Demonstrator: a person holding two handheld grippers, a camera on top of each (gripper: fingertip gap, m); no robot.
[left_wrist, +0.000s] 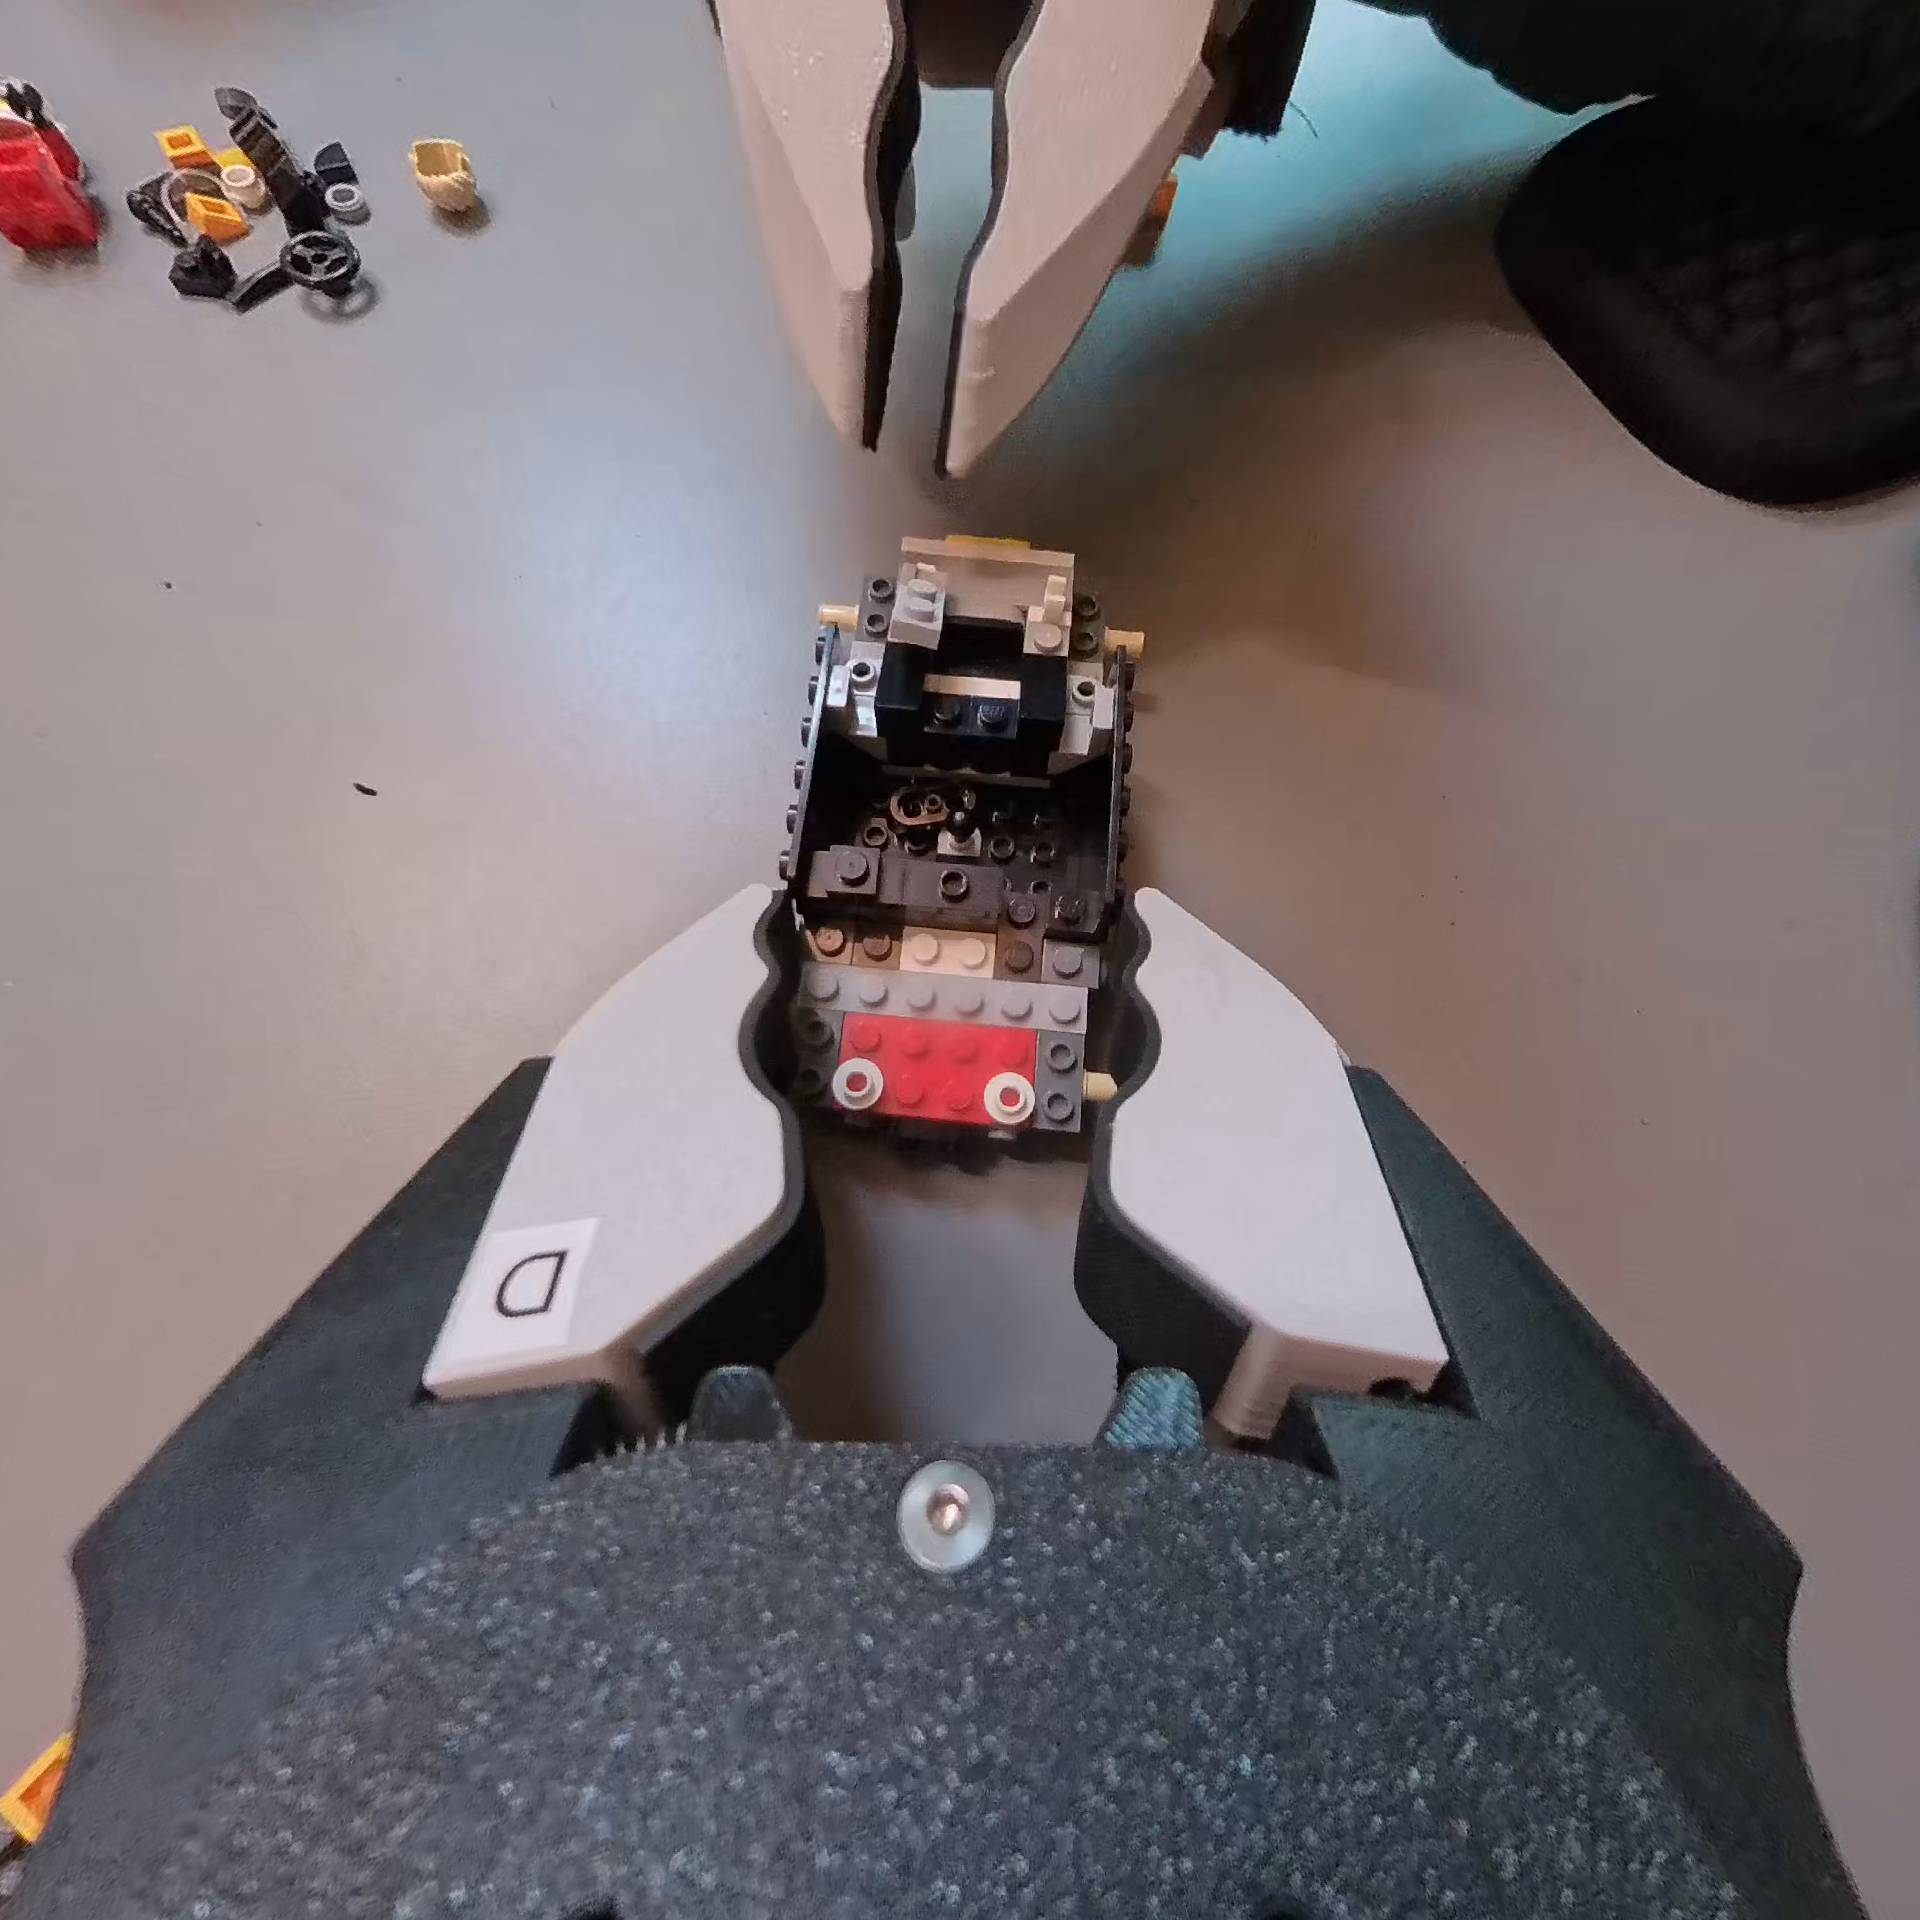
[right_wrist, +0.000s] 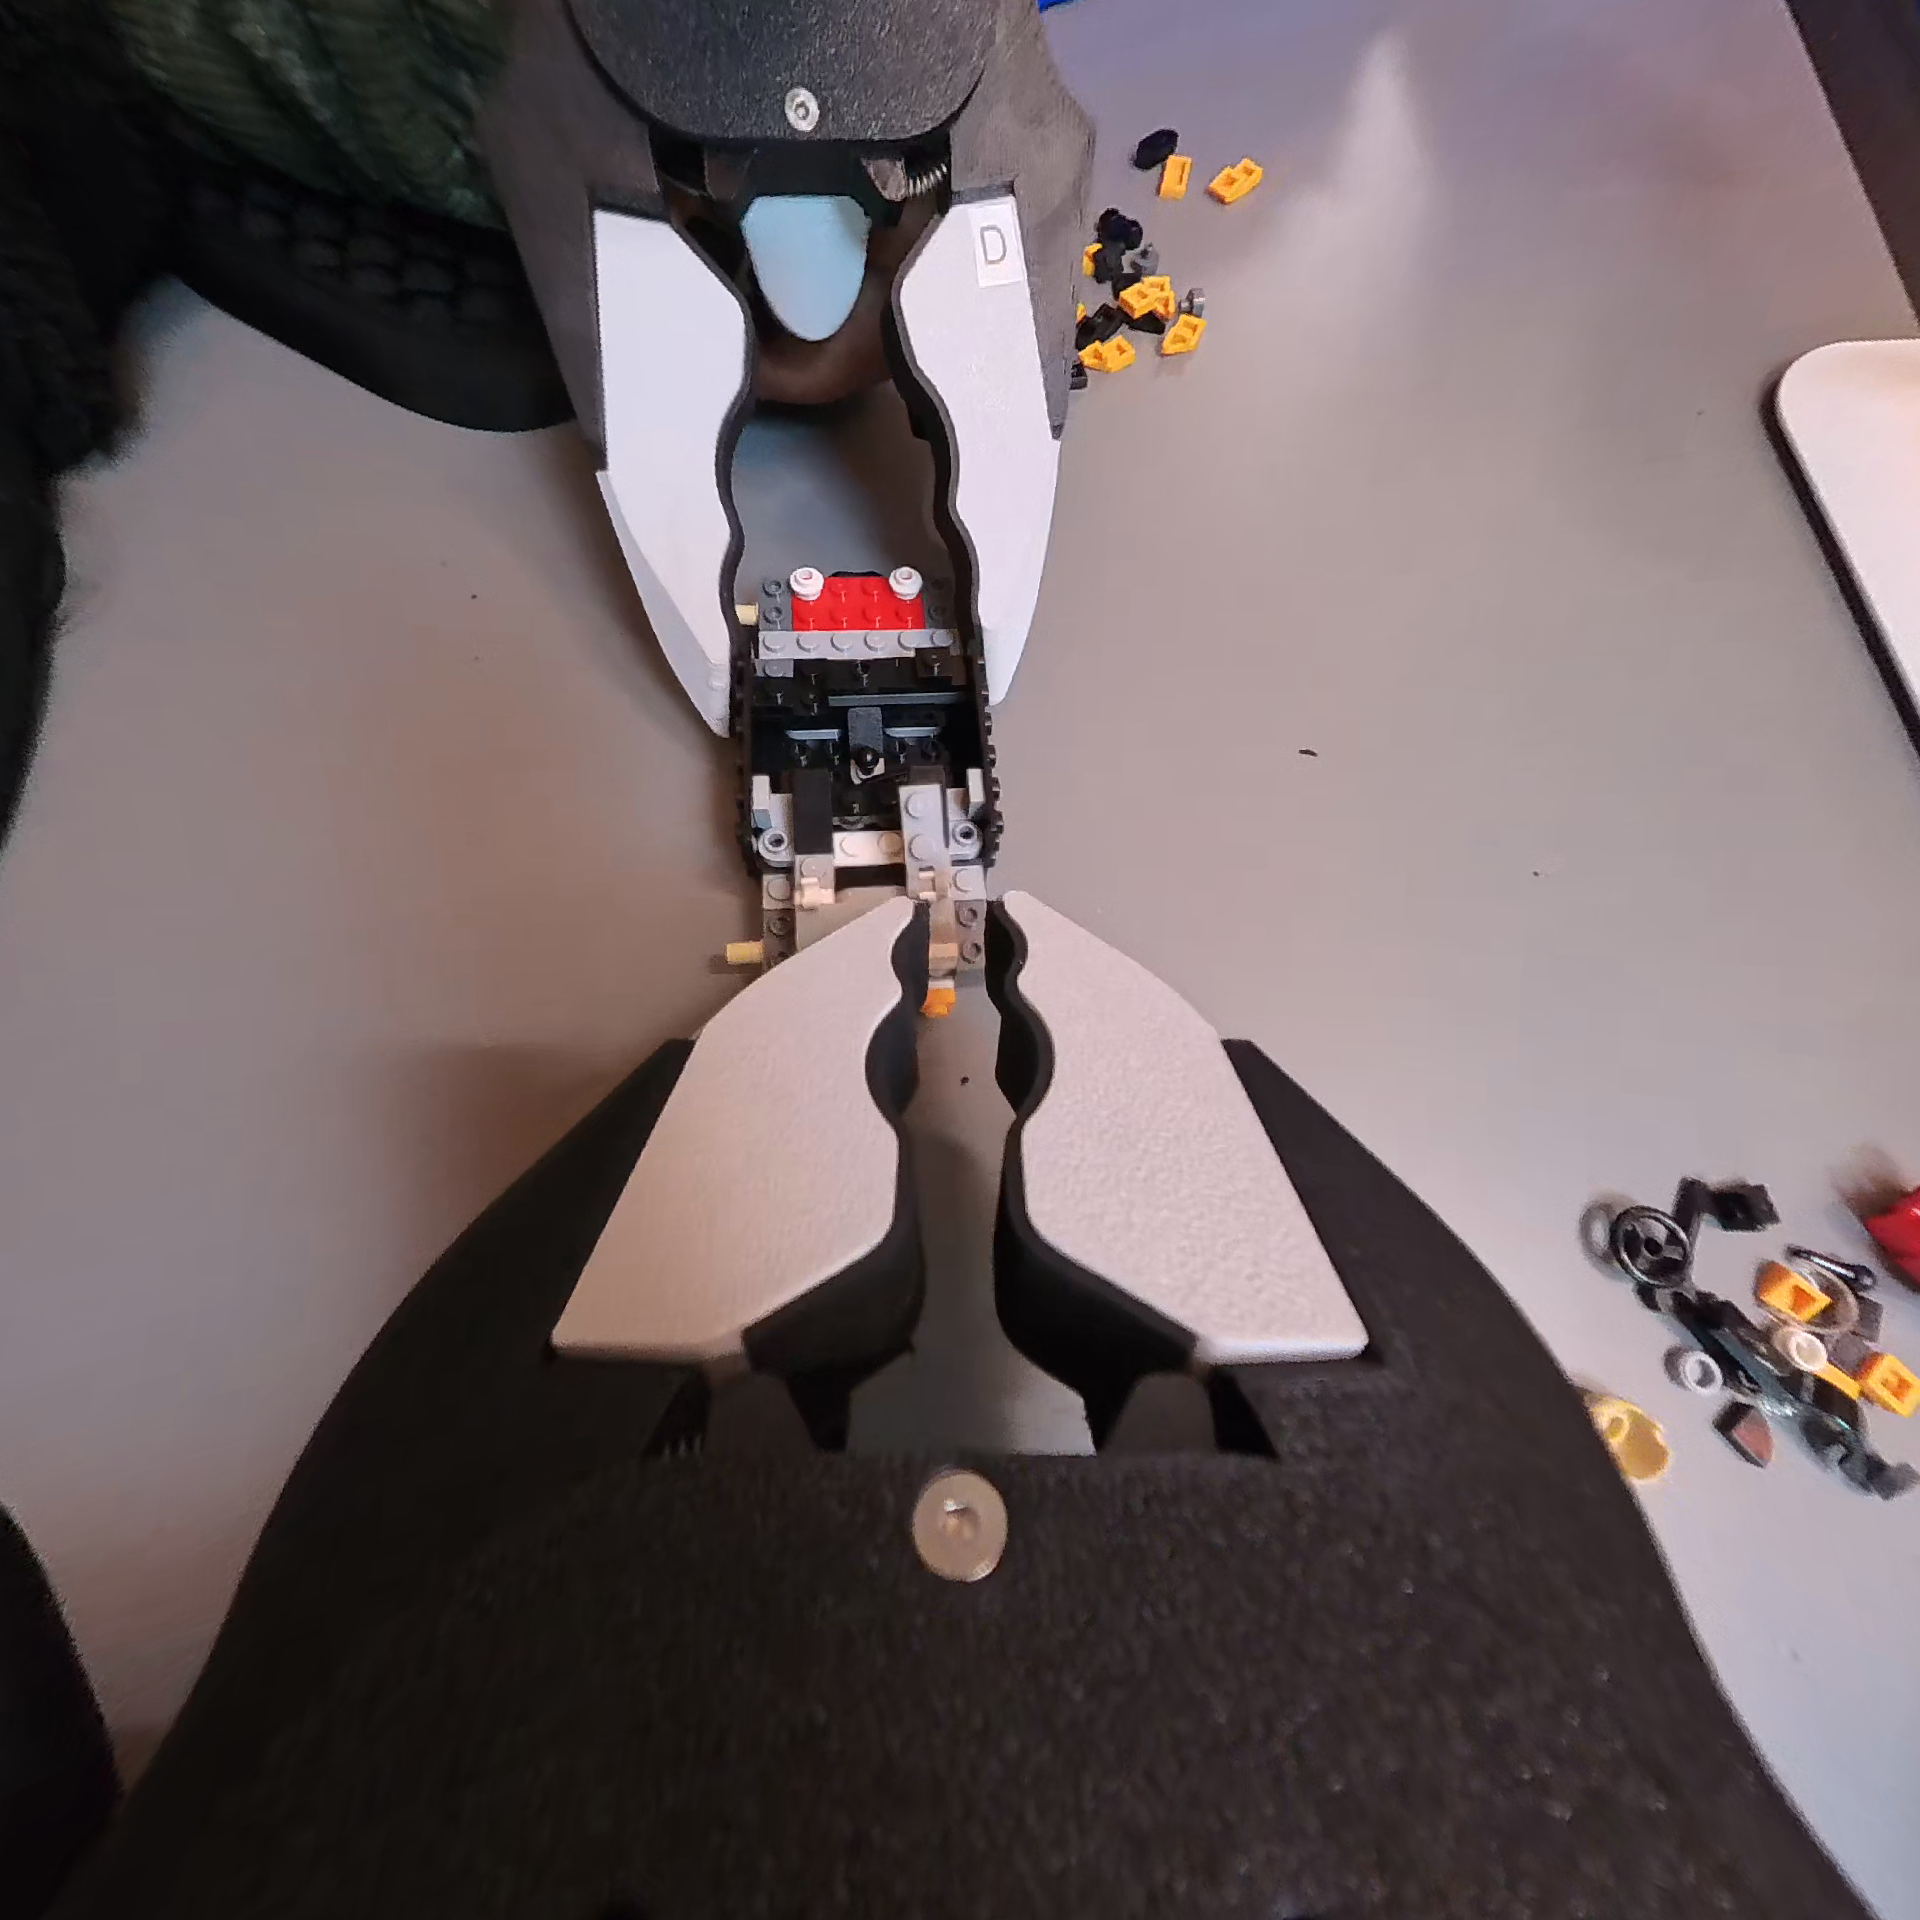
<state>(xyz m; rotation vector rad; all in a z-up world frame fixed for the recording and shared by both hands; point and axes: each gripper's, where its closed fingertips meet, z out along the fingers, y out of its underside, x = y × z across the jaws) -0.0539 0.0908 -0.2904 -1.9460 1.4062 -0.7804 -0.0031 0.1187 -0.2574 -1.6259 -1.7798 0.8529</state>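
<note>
Brick-built vehicle (left_wrist: 951, 862) on the grey table (left_wrist: 416, 727), clamped at its red-topped rear by the left gripper (left_wrist: 948, 1013). Right gripper (right_wrist: 954, 940) nearly closed, apparently pinching a front corner. Light, rigid, but likely to break apart; best gripped by the solid sidewalls.

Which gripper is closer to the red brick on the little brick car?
The left gripper. Its fingers clamp the brick car at the end where the red brick sits. The right gripper is at the car's opposite end, farther from it.
</note>
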